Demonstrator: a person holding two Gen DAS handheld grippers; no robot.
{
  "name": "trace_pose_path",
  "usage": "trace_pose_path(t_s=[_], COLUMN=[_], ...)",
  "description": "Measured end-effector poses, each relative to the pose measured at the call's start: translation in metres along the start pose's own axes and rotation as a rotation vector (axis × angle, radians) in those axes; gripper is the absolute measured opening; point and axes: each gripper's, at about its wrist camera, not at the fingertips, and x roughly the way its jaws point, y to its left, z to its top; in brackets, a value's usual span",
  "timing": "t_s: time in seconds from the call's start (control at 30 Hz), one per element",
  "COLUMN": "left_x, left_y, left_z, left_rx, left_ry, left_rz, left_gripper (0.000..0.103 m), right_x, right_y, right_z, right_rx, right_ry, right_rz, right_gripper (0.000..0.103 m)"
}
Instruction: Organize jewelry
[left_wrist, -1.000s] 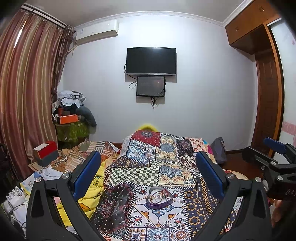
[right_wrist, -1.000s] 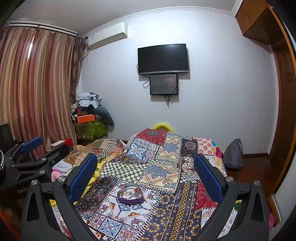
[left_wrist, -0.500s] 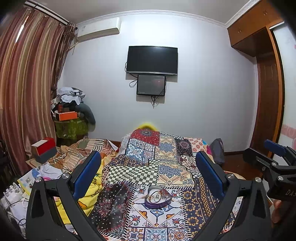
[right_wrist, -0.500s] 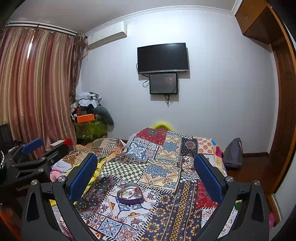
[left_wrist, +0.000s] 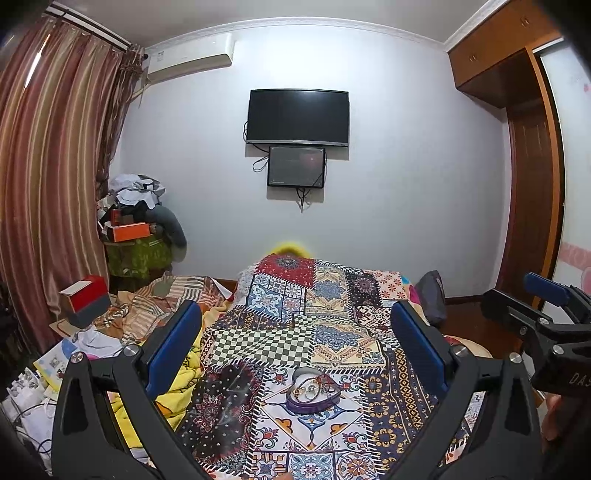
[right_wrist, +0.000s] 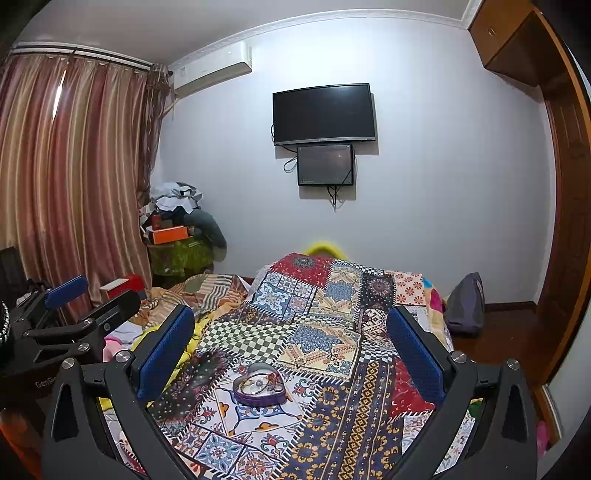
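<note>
The left tongs (left_wrist: 295, 347) stand wide apart with nothing between their blue-padded fingers (left_wrist: 173, 349), and the right tongs (right_wrist: 290, 349) are spread just as wide and likewise empty; both hang above the bed covered by a patchwork quilt of many colours (left_wrist: 332, 332), well apart from the task's thing; that thing, a purple heart-shaped jewelry box (left_wrist: 313, 388) with its top open, sits on a white tile-patterned patch of the quilt, and a tangle of small rings and chains (left_wrist: 308, 389) lies inside it, too small to tell piece from piece; in the right wrist view the same box (right_wrist: 260, 384) lies low and left of centre, nearer the left finger than the right; compared with a second ago the box sits a touch higher in the left wrist view, the wall-mounted black television (left_wrist: 297, 117) and the smaller dark screen (left_wrist: 296, 166) below it have likewise crept up and slightly right, and more of the cluttered floor at lower left has come into sight, so the left tongs have tipped down a little; the right wrist view has scarcely changed; the spread of both tongs is the same as before; the right tongs show at the right edge of the left view (left_wrist: 546, 321), and the left tongs at the left edge of the right view (right_wrist: 74, 314).
</note>
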Motion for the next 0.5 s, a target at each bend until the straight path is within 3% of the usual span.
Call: trace_pose_path(t_s=[0.5], left_x=[0.0021], left_y=[0.0032], left_z=[0.0009], left_rx=[-0.010], left_ry=[0.008], left_rz=[-0.023], left_gripper=[0.102], right_x=[0.0034], right_y=[0.0009], right_z=[-0.0015], right_rx=[0.000], right_ry=[0.008], right_rz=[0.002], right_gripper=[0.103])
